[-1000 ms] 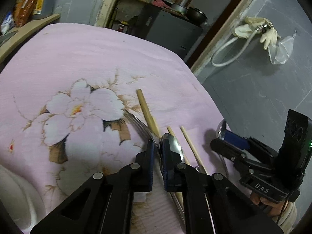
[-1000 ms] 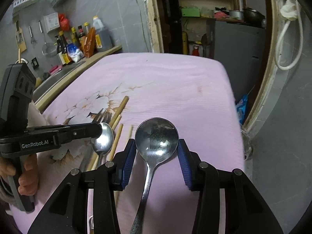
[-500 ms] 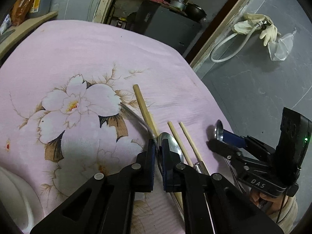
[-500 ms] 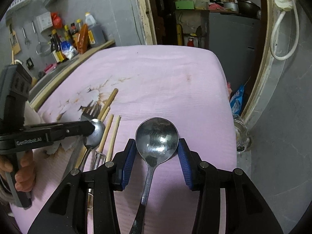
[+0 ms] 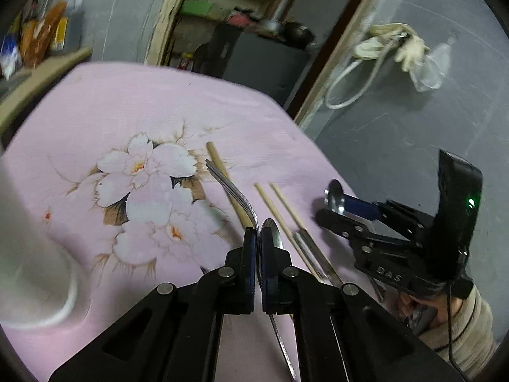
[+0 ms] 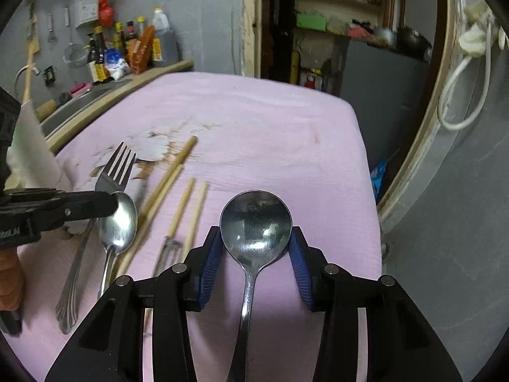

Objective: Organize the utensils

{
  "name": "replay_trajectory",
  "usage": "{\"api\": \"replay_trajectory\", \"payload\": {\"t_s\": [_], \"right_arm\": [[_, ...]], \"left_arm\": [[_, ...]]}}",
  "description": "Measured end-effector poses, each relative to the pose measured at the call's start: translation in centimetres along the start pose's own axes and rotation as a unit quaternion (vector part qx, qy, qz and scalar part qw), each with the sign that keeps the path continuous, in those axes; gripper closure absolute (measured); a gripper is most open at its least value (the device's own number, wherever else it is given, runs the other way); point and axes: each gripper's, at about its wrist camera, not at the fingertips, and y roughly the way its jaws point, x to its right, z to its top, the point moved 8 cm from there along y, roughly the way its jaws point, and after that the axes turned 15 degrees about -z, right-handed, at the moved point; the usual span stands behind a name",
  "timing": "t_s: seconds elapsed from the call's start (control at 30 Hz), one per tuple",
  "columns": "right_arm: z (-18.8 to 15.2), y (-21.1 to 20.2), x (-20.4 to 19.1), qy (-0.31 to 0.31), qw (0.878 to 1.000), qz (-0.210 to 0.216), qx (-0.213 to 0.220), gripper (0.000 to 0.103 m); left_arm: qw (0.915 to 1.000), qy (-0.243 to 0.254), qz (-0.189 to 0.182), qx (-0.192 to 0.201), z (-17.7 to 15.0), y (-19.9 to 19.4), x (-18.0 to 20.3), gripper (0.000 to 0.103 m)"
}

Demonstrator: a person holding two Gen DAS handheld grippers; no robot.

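Observation:
My left gripper [image 5: 258, 248] is shut on a metal fork [image 5: 233, 194] and a small spoon [image 5: 274, 238] together, lifted off the pink flowered cloth [image 5: 159, 111]. In the right wrist view the fork [image 6: 116, 168] and small spoon [image 6: 118, 222] hang from the left gripper [image 6: 109, 205]. My right gripper [image 6: 254, 251] is shut on the bowl of a large spoon [image 6: 256, 222], held above the cloth [image 6: 270, 133]. The right gripper also shows in the left wrist view [image 5: 334, 205]. Wooden chopsticks [image 6: 191, 210] lie on the cloth between the grippers.
A white bowl [image 5: 28, 254] stands at the left of the table. A thin metal utensil [image 6: 167, 251] lies by the chopsticks. Bottles [image 6: 127, 51] line a shelf at the back left. The table's right edge [image 6: 369, 191] drops to a grey floor.
My left gripper has risen, lifting the fork and small spoon off the cloth. My right gripper has drawn back a little with the large spoon.

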Motion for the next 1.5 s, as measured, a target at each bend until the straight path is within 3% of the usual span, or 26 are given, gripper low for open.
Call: {"api": "replay_trajectory", "payload": {"t_s": [0.07, 0.17, 0.4, 0.53, 0.8, 1.13, 1.33, 1.5], "right_arm": [[0.0, -1.0, -0.5, -0.004, 1.0, -0.001, 0.02, 0.063], [-0.3, -2.4, -1.4, -0.003, 0.999, 0.016, 0.032, 0.063], [-2.6, -3.2, -2.8, 0.008, 0.997, 0.07, -0.012, 0.063], [-3.5, -3.7, -3.0, 0.003, 0.998, 0.065, -0.012, 0.063], [-3.8, -3.9, -2.8, 0.008, 0.998, 0.068, -0.011, 0.063], [-3.8, -3.8, -2.9, 0.01, 0.997, 0.072, -0.013, 0.062], [-3.8, -3.7, -2.9, 0.01, 0.997, 0.073, -0.014, 0.062], [-3.8, -3.7, -2.9, 0.011, 0.997, 0.073, -0.014, 0.062]], "left_arm": [[0.9996, 0.022, -0.005, 0.013, -0.5, -1.1, 1.3, 0.102], [0.9996, 0.028, -0.005, 0.002, -1.8, -1.8, 2.0, 0.102], [0.9985, -0.048, -0.004, -0.027, -4.4, -4.3, 0.4, 0.102], [0.9961, -0.072, 0.009, -0.051, -5.4, -4.9, -0.8, 0.101], [0.9926, -0.1, -0.011, -0.067, -4.7, -5.3, -2.0, 0.099], [0.9873, -0.145, -0.023, -0.062, -3.8, -5.5, -3.8, 0.098], [0.9888, -0.142, -0.017, -0.043, -3.7, -6.4, -4.0, 0.097], [0.9895, -0.141, -0.021, -0.026, -3.6, -6.9, -3.8, 0.085]]}}
